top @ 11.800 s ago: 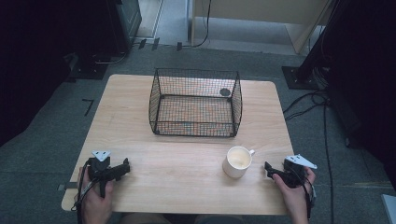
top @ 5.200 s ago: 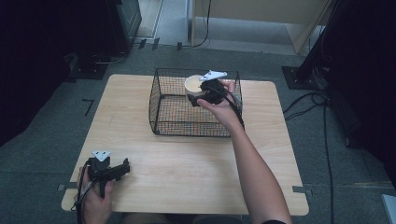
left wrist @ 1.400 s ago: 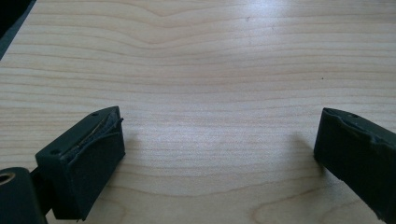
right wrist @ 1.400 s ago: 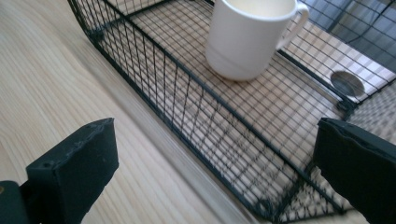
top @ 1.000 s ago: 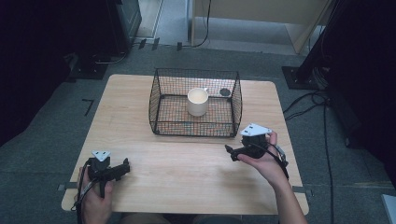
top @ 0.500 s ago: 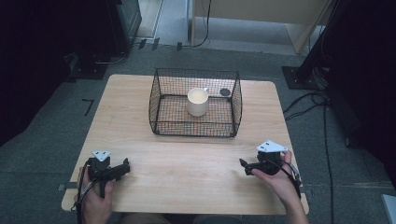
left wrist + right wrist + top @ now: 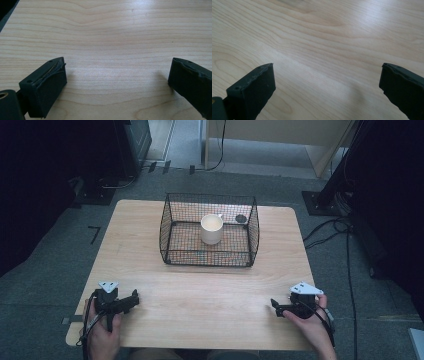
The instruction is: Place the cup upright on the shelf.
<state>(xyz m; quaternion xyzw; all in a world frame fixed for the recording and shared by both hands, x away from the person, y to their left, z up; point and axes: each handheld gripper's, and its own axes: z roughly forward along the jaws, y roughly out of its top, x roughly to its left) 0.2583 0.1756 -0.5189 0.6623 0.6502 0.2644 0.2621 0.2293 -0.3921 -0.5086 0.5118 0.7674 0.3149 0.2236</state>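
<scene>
- The right gripper [image 7: 278, 308], black with a grey three-cornered plate on top, has drawn back to the near right corner of the pale wooden table [image 7: 210, 295]. A second ago it was farther in from that edge, about halfway between the corner and the basket. Its jaws are spread wide with nothing between them — the right gripper view has only bare wood grain in the gap.
- The left gripper [image 7: 131, 299], of the same make, has not moved. It rests at the near left corner with its jaws likewise released and bare table between them.
- Both hands [image 7: 310, 322] sit at the near edge, well apart from the work, which reads as a parked pose.
- The white ceramic mug [image 7: 212, 229] now stands upright inside the black wire mesh basket [image 7: 172, 232], in the middle toward its back wall. At the start it stood on the open table near the right hand. I judge that putting the mug into the basket is done and nothing is left to carry.
- A small dark round object [image 7: 241, 218] lies in the basket's far right corner, apart from the mug. What it is I cannot tell.
- The basket sits at the middle of the table's far half, and the rest of the tabletop is plain light wood with fine grain.
- Beyond the far edge the room is dim — grey floor, dark equipment stands at left and right, black cables [image 7: 330, 227] trailing on the floor at the right, and a light wooden panel at the back.
</scene>
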